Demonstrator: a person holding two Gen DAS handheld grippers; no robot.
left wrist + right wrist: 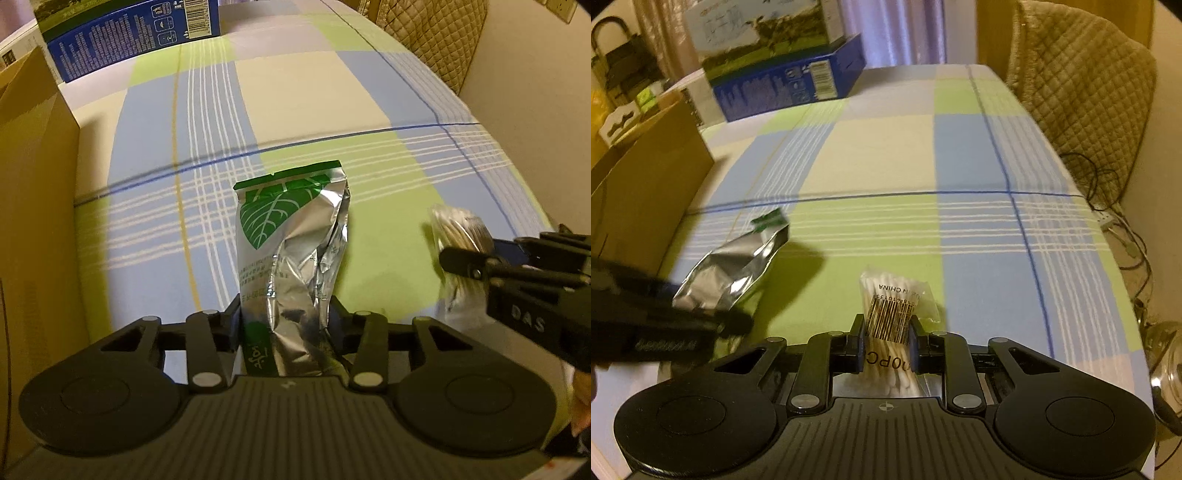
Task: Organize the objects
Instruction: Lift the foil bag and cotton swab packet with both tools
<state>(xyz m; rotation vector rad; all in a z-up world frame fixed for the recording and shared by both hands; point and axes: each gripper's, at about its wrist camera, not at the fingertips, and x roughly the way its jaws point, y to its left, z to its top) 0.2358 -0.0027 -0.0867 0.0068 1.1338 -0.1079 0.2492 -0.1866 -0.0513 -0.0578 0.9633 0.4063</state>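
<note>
Since the open cardboard box (653,184) stands on the bench (886,147) forward and to the left of both tools, the left tool (284,317) looks nearer to it, the right tool (886,338) having farther to cross. The left tool is closed around the lower end of a silver-and-green foil pouch (291,236), whose long axis runs straight out ahead of it. The right tool pinches a small bag of cotton swabs (892,306) the same way, lengthwise, forward.

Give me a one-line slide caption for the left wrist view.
Left gripper clamps a silver foil pouch above the plaid tablecloth; right gripper holds a cotton swab pack.
</note>
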